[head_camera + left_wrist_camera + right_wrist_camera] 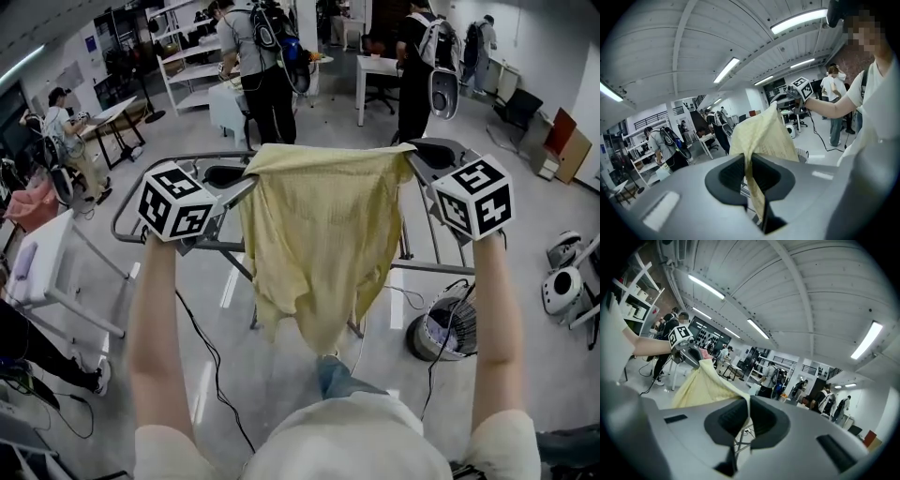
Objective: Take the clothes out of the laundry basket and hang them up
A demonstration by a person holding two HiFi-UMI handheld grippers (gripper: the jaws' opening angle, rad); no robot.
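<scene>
A pale yellow garment (pixel 319 234) hangs spread between my two grippers, held by its top edge at chest height. My left gripper (pixel 246 178) is shut on the garment's left corner, and the cloth (pixel 761 136) runs down between its jaws. My right gripper (pixel 411 150) is shut on the right corner, with the cloth (pixel 705 385) pinched between its jaws. Behind the garment stands a grey metal drying rack (pixel 131 202), its top rail just beyond the cloth. A mesh laundry basket (pixel 448 330) with clothes in it sits on the floor at the lower right.
A white table (pixel 42 267) stands at the left. Black cables (pixel 211 361) trail over the floor. Several people with backpacks (pixel 267 66) work at tables and shelves further back. White devices (pixel 567 281) lie on the floor at the right.
</scene>
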